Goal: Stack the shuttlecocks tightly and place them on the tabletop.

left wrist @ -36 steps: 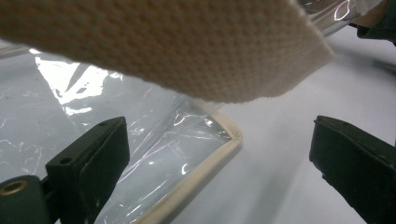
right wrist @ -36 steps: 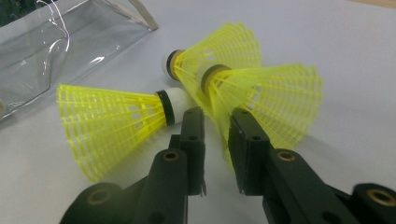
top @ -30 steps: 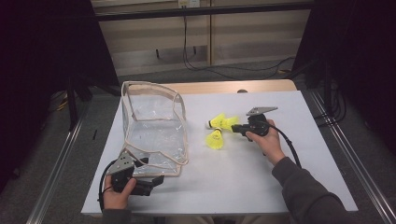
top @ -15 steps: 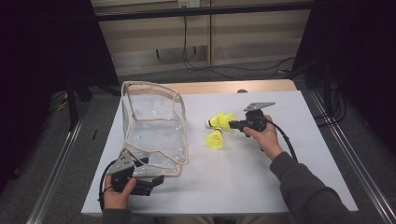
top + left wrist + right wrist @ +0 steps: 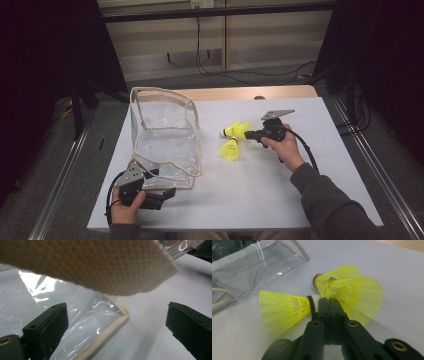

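Two yellow shuttlecocks lie right of the middle of the white bench (image 5: pixel 280 200), touching or nearly so. The farther shuttlecock (image 5: pixel 237 131) rests on its side with its cork toward the left. The nearer shuttlecock (image 5: pixel 230 149) lies just in front of it.

The right gripper (image 5: pixel 248 134) comes in from the right, level with the bench. Its fingers (image 5: pixel 324 306) are pressed flat together. In the right gripper view the tips sit between the two shuttlecocks, against the skirt of the farther one and just beside the nearer one's cork. Whether a strand of the skirt is pinched between them I cannot tell.

A clear plastic pouch (image 5: pixel 165 135) with a cream fabric edging stands open on the left half of the bench, well apart from the shuttlecocks.

The left gripper (image 5: pixel 167 192) lies at the near left, by the pouch's near corner. Its fingers (image 5: pixel 47 322) stand wide apart and hold nothing, and the pouch's edging (image 5: pixel 107 327) runs across the gap between them.
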`<action>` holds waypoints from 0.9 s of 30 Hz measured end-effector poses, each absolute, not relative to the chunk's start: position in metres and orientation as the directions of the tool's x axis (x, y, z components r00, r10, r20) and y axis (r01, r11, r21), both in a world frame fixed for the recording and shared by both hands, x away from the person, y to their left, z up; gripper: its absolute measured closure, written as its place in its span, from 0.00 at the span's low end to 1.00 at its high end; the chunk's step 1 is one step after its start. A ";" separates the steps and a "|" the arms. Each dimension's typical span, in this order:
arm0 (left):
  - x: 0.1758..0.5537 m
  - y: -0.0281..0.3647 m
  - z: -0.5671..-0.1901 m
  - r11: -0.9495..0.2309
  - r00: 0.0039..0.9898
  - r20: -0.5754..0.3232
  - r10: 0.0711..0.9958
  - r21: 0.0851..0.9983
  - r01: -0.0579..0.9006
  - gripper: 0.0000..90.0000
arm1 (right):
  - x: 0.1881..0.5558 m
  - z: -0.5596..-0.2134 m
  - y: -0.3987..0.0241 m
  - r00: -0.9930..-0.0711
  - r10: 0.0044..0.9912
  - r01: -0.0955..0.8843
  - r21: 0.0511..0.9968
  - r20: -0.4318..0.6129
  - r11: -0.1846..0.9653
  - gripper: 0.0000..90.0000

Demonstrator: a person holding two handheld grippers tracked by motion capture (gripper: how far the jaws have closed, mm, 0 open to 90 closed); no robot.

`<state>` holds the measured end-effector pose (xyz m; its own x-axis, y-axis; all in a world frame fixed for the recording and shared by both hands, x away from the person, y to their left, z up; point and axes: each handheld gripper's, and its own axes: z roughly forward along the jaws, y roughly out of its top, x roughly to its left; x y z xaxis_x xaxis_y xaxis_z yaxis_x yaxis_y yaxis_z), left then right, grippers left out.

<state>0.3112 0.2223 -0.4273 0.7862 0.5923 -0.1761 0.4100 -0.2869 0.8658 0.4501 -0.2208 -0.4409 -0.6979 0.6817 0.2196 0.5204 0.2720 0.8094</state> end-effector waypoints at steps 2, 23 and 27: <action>0.311 0.222 -0.427 -0.285 0.786 -0.179 0.592 0.866 0.412 0.05 | 0.451 -0.444 -0.221 -0.693 0.686 0.527 0.805 0.221 0.273 0.99; 0.310 0.222 -0.427 -0.284 0.788 -0.176 0.590 0.869 0.406 0.05 | 0.449 -0.445 -0.223 -0.647 0.733 0.543 0.802 0.210 0.250 0.64; 0.311 0.222 -0.427 -0.280 0.787 -0.179 0.591 0.869 0.408 0.05 | 0.444 -0.445 -0.227 -0.636 0.744 0.546 0.801 0.205 0.246 0.58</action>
